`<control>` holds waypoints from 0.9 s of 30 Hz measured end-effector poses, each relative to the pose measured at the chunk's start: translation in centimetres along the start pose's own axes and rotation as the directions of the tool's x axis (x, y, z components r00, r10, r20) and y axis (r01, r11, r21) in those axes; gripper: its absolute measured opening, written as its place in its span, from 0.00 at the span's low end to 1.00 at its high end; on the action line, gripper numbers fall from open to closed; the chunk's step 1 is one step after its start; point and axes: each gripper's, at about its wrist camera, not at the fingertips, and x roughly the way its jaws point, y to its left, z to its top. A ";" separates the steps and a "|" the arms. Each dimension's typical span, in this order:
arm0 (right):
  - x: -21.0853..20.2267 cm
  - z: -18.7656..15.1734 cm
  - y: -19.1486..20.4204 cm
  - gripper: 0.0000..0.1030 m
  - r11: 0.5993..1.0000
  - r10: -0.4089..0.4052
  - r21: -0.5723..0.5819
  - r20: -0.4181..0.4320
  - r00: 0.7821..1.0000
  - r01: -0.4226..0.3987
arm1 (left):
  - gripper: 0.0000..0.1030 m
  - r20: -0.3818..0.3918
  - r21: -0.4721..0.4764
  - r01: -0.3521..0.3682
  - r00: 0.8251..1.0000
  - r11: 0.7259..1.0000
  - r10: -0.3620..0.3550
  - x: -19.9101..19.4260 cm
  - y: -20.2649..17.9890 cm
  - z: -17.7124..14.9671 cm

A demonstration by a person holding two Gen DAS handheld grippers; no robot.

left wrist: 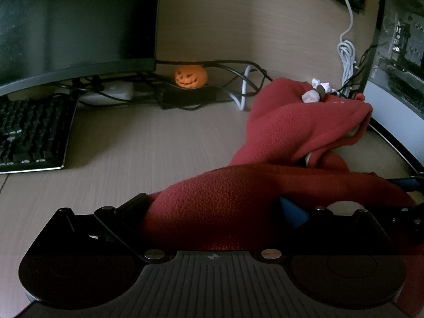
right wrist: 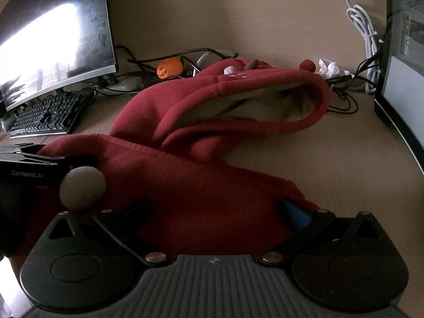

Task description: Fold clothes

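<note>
The soft red fleece hooded garment (right wrist: 212, 137) is lying bunched on the pale wood counter (left wrist: 148, 143). Fleece is pinched in both left tongs (left wrist: 212, 212) and right tongs (right wrist: 212, 212). Limp, light handling is expected; edges are best gripped.

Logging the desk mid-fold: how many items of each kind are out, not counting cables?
Red hooded garment: 1
Monitor: 1
Keyboard: 1
Pumpkin toy: 1
Computer case: 1
Crumpled paper: 1
Total: 6
</note>
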 end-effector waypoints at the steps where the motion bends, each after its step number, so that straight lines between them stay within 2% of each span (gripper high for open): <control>1: 0.0 0.0 0.0 1.00 1.000 -0.001 0.000 0.001 1.000 0.001 | 1.00 0.000 0.001 -0.002 1.000 1.000 0.002 0.0 -0.1 0.0; 8: 0.2 -0.1 -0.1 1.00 1.000 0.000 0.001 0.004 1.000 0.000 | 1.00 0.003 0.014 -0.021 1.000 1.000 0.020 -0.1 -0.4 -0.1; 11: 0.2 -0.1 -0.2 1.00 1.000 0.000 0.003 0.001 1.000 0.000 | 1.00 -0.013 -0.023 -0.011 1.000 1.000 0.011 -0.5 0.1 0.3; 13: 0.2 0.0 -0.2 1.00 1.000 0.000 0.002 -0.001 1.000 0.000 | 1.00 -0.018 -0.065 -0.015 1.000 0.998 0.014 -1.9 0.0 0.6; 16: 0.2 0.0 -0.2 1.00 1.000 0.002 0.003 -0.001 1.000 -0.002 | 1.00 -0.013 -0.123 0.026 1.000 0.992 -0.028 -5.5 -0.7 0.6; 23: 0.1 -0.2 -0.6 1.00 1.000 0.020 0.015 0.014 1.000 -0.021 | 1.00 0.047 -0.168 0.114 0.993 0.979 -0.107 -12.5 -2.8 0.6; 27: 0.1 -0.3 -0.9 1.00 0.999 0.035 0.023 0.020 0.999 -0.035 | 1.00 0.070 -0.165 0.102 0.993 0.981 -0.092 -14.3 -3.6 1.3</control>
